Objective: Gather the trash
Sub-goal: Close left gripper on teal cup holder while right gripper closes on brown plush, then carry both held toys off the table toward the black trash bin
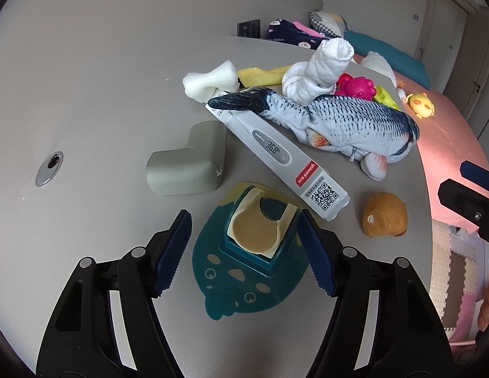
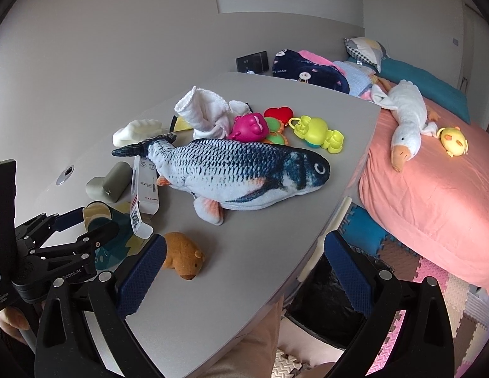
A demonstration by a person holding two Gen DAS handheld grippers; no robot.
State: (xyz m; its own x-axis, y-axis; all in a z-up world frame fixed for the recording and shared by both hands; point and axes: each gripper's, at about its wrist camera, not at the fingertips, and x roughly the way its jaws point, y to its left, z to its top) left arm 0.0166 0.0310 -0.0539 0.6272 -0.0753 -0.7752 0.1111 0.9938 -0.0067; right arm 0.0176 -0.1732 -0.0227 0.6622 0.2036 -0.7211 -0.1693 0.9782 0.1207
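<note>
Between the wide-apart fingers of the left gripper (image 1: 244,252), a small teal box with curled tan paper (image 1: 260,231): light, crushable, best pinched across its stiffer side walls.

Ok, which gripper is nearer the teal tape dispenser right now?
Left. The left gripper is open with the teal tape dispenser between its fingers; the right gripper hangs open over the table's edge, well off to the side.

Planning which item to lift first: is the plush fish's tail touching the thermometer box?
Touching. In the left wrist view the plush fish lays its dark tail fin directly over the upper end of the thermometer box, covering that corner with no gap.
</note>
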